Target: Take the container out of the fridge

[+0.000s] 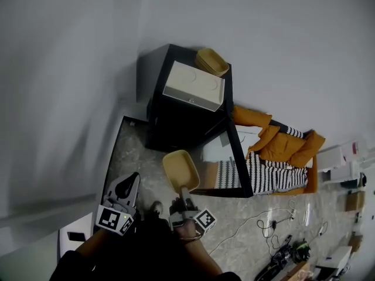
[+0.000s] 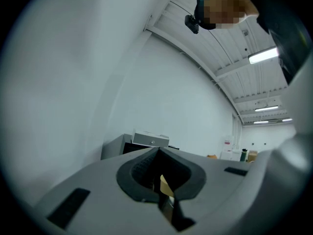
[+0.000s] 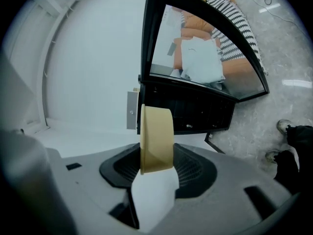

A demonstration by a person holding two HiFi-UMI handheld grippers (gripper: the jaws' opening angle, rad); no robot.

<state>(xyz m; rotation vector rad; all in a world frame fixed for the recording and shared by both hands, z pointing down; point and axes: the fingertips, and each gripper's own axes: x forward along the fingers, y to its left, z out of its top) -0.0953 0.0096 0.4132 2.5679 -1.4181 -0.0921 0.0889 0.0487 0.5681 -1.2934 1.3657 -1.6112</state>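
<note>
A tan, tub-shaped container (image 1: 180, 171) hangs in front of the black fridge (image 1: 186, 117), outside it, near the open glass door (image 1: 233, 164). My right gripper (image 1: 184, 194) is shut on the container's near edge. In the right gripper view the container (image 3: 156, 138) stands on its side between the pads, with the fridge's dark inside (image 3: 188, 112) beyond it. My left gripper (image 1: 125, 188) hovers to the left over the floor, its jaws shut on nothing. In the left gripper view the fridge (image 2: 116, 149) shows in the distance.
A white box (image 1: 194, 85) and a tan basket (image 1: 212, 61) sit on top of the fridge. Orange and striped cushions (image 1: 282, 151) lie right of the door. Cables (image 1: 270, 221) trail across the stone floor. A grey wall runs along the left.
</note>
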